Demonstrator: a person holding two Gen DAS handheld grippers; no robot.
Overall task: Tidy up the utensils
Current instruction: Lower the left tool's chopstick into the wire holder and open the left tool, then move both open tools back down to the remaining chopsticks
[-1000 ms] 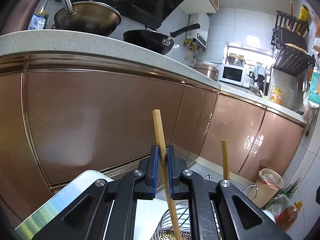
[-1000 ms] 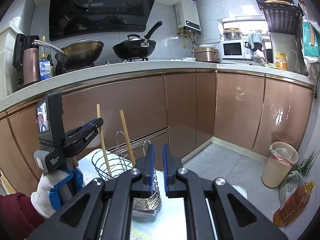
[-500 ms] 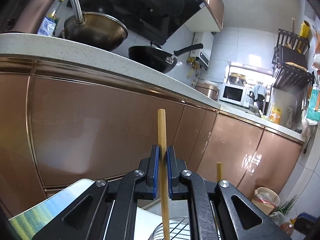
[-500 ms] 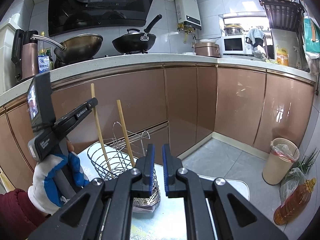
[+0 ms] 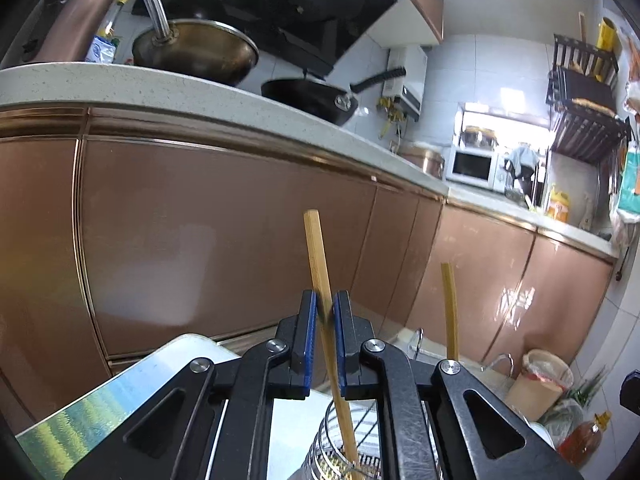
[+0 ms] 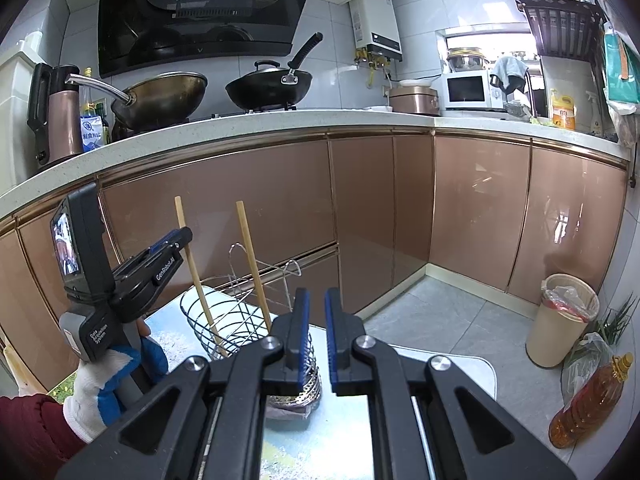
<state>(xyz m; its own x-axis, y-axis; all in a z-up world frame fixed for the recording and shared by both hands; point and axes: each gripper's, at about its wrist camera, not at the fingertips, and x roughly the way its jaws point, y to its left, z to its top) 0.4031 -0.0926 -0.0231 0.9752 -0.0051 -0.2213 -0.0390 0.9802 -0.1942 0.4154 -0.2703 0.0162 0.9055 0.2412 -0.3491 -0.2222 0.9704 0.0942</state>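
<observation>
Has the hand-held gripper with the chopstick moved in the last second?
Yes. In the right wrist view the left gripper and its chopstick stay beside the wire basket, but it tilted back and forth against the cabinet doors.

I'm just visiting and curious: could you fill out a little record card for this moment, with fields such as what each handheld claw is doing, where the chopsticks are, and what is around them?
left gripper: shut on a chopstick, lower end inside the basket
held chopstick: bamboo, nearly upright, slightly tilted
second chopstick: standing loose in the basket, leaning
wire basket: metal utensil holder on the small table
table: light patterned top, low, in front of the cabinets
right gripper: holds nothing, fingers slightly apart
background: wok and black pan on the counter
</observation>
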